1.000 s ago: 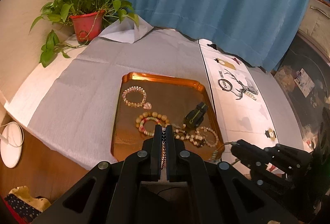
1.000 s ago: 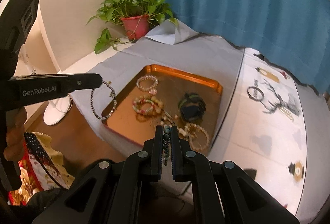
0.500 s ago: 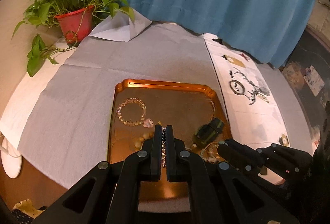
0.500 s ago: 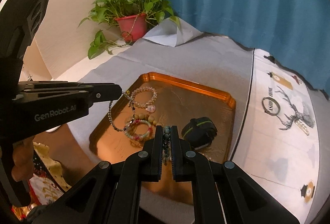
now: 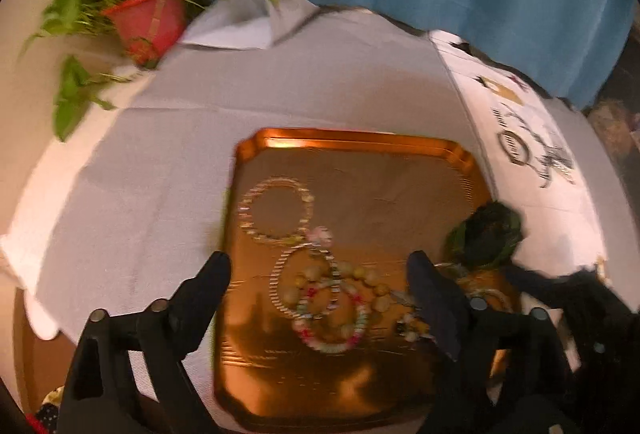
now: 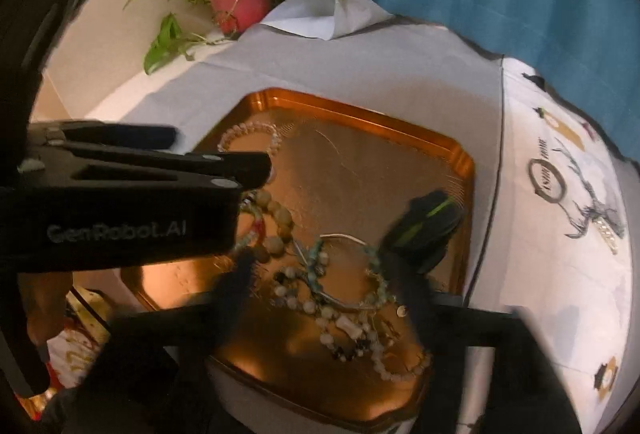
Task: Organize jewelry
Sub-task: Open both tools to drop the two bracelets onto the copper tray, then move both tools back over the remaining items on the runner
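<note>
Judging by your spread, empty left tongs [image 5: 320,266] and right tongs [image 6: 324,270], sorting is partway: some bracelets [image 5: 276,212] lie apart on the copper tray [image 5: 360,142], a tangled heap [image 6: 352,314] remains.

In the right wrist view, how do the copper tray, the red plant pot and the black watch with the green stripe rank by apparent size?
Largest to smallest, as they appear:
1. Copper tray
2. Black watch with green stripe
3. Red plant pot
The pot stands farther away, so the last two are unsure.
</note>
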The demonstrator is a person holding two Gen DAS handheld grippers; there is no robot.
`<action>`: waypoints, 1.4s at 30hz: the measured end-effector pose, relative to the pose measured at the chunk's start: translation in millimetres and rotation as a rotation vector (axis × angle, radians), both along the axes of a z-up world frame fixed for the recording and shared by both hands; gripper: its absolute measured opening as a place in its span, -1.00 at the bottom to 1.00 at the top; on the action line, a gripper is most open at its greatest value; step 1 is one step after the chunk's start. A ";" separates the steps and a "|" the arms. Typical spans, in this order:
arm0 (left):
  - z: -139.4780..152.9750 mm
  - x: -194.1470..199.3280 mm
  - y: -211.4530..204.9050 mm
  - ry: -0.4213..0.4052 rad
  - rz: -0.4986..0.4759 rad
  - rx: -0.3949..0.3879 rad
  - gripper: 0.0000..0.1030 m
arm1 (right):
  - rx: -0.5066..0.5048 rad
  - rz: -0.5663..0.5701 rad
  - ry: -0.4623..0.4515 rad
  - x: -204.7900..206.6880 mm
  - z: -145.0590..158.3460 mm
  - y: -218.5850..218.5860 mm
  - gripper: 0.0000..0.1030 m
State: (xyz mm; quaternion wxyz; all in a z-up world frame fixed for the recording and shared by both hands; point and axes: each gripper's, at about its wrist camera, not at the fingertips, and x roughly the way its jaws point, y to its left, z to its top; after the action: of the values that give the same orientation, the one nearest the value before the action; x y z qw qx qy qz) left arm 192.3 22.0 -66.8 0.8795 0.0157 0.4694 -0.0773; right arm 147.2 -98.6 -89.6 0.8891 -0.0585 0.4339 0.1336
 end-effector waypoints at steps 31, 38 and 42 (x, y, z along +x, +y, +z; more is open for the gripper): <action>88.6 -231.5 -6.7 -0.233 0.022 0.139 0.80 | -0.019 -0.204 -0.267 -225.8 96.9 -46.3 0.63; 96.5 -255.7 -1.5 -0.256 0.035 0.133 0.80 | 0.001 -0.190 -0.291 -244.0 103.5 -42.7 0.63; 102.0 -263.1 -4.4 -0.272 0.024 0.140 0.80 | 0.004 -0.189 -0.307 -252.9 108.3 -43.6 0.63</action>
State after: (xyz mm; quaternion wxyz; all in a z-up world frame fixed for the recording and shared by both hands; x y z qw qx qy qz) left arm -70.8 17.6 35.2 0.9325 0.0820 0.3503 -0.0311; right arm -105.6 -142.1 18.8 0.9536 -0.0356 0.2964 0.0398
